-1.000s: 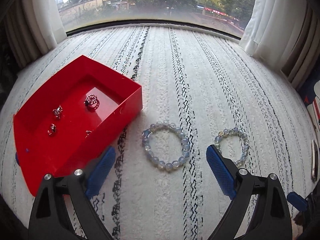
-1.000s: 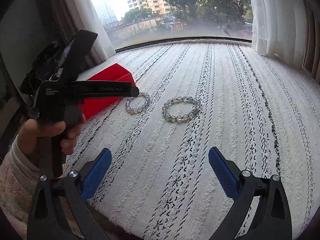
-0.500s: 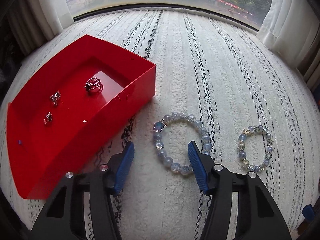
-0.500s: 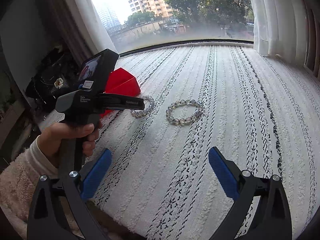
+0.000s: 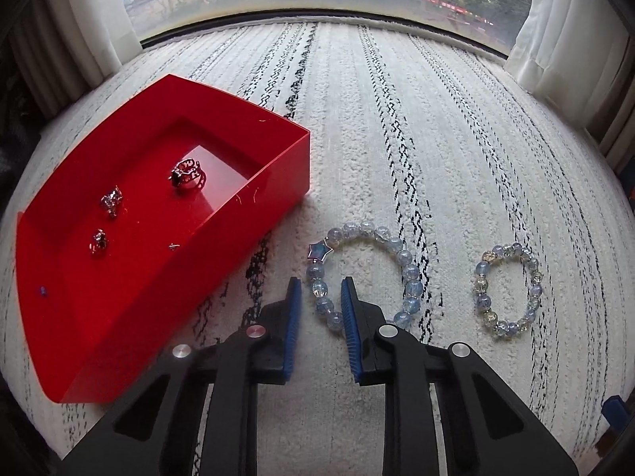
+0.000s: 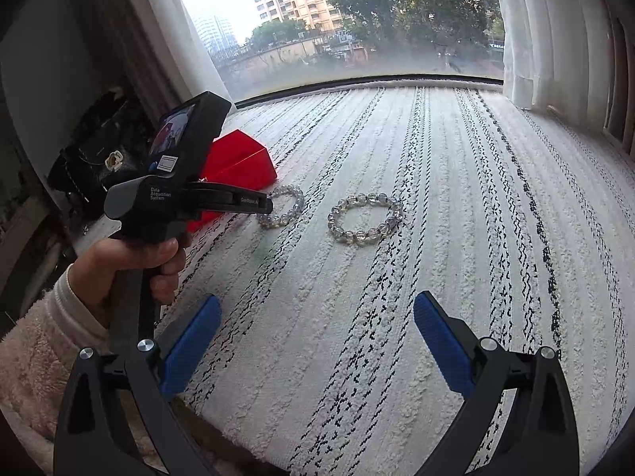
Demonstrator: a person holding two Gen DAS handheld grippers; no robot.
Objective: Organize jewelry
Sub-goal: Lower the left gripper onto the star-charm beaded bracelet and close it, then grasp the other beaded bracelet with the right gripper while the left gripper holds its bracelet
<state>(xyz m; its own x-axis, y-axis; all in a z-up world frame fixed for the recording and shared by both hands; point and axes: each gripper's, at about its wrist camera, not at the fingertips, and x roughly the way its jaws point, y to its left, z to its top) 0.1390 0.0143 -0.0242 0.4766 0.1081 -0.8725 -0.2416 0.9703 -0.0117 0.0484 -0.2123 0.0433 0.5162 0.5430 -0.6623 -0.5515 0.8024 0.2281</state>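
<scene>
A blue beaded bracelet with a star bead (image 5: 401,256) lies on the white striped cloth, right of the red tray (image 5: 278,182). My left gripper (image 5: 320,293) has its jaws narrowed around the bracelet's near-left beads, with a small gap still showing. A second, smaller bracelet (image 5: 532,269) lies to the right. The tray holds a ring (image 5: 188,173) and a few small earrings (image 5: 112,199). In the right wrist view my right gripper (image 6: 317,321) is open and empty, well short of both bracelets (image 6: 365,218), with the left gripper (image 6: 258,204) over the star bracelet (image 6: 291,206).
The white cloth with black stripes (image 5: 397,119) covers a window ledge. Curtains (image 5: 567,20) hang at both sides, with the window behind. Dark clutter (image 6: 95,158) lies at the left beyond the tray.
My left gripper has moved forward and down onto the star bracelet and its jaws have narrowed from wide open to a small gap. The right gripper has stayed nearly still.
</scene>
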